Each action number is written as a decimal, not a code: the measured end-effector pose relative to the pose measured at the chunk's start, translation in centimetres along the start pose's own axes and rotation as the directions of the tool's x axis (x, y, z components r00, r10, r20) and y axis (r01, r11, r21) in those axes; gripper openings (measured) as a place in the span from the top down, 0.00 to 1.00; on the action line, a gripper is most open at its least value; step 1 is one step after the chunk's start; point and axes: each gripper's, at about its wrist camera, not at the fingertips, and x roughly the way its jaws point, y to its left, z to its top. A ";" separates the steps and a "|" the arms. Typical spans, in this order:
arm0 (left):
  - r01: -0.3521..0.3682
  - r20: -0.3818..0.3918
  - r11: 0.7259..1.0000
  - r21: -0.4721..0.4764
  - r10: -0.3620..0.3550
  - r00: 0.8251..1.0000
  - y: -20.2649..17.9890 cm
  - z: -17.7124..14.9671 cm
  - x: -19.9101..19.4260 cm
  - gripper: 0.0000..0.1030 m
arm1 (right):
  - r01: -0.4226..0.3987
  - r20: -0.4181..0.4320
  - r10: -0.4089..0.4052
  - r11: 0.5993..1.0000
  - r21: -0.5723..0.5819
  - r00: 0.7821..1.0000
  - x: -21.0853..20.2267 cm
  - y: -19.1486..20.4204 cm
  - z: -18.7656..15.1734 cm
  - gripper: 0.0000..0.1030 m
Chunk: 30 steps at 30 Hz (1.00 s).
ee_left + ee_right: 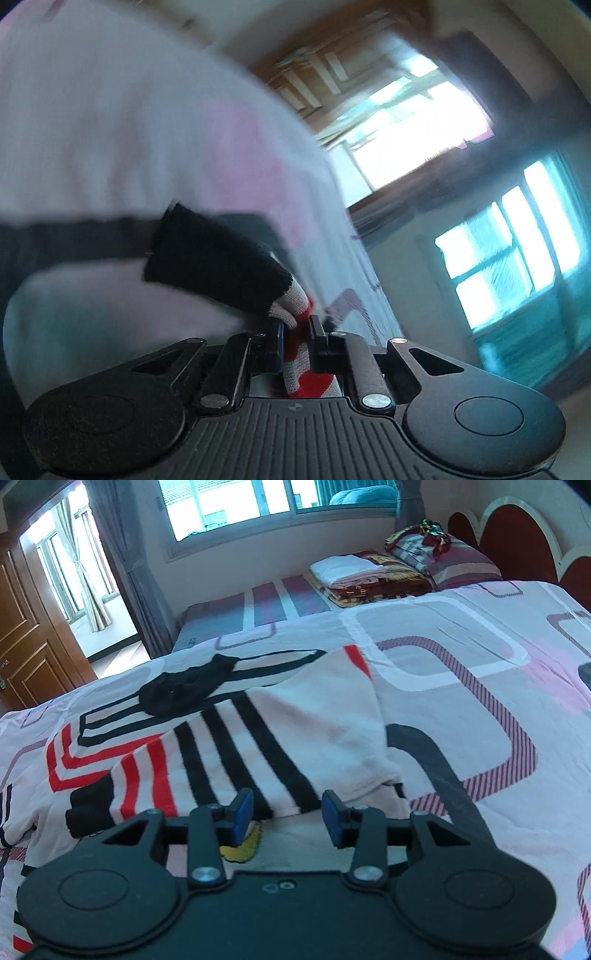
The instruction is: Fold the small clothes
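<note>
In the blurred left wrist view my left gripper (297, 325) is shut on a small sock (214, 258) with a black cuff and a red and white foot. The sock runs between the pads and sticks up to the left in front of the pale bedsheet (110, 129). In the right wrist view my right gripper (287, 805) stands open with nothing pinched. It hovers at the near edge of a white cloth with black and red stripes (314, 731) spread on the bed. A small black garment (184, 690) lies on that cloth's far left. A pale piece with a yellow edge (247, 845) shows under the fingers.
The bed's patterned sheet (461, 672) stretches to the right and far side. A folded stack of clothes (351, 570) and a striped pillow (461, 561) lie by the red headboard (517, 535). A wooden door (29, 635) and a curtained doorway stand at the left.
</note>
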 end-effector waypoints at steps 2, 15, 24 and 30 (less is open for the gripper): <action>0.023 0.005 0.990 0.139 -0.024 1.000 -3.5 -0.2 -0.6 0.88 | 0.000 0.006 0.000 1.000 0.008 1.000 -0.2 -0.7 0.0 0.61; 0.440 -0.468 0.619 0.650 -0.129 0.874 -29.4 -23.6 1.9 0.88 | -0.056 0.041 0.054 0.997 0.060 0.998 -0.4 -5.7 1.6 0.60; 0.452 -0.479 0.419 0.787 -0.045 0.876 -30.7 -29.7 -3.2 0.65 | -0.179 0.011 0.180 0.969 0.170 0.984 0.6 -7.6 1.5 0.51; 0.237 -0.240 0.436 0.868 -0.049 0.969 -24.3 -18.6 -5.9 0.65 | -0.342 -0.025 0.360 0.903 0.259 0.933 4.6 -4.8 2.0 0.51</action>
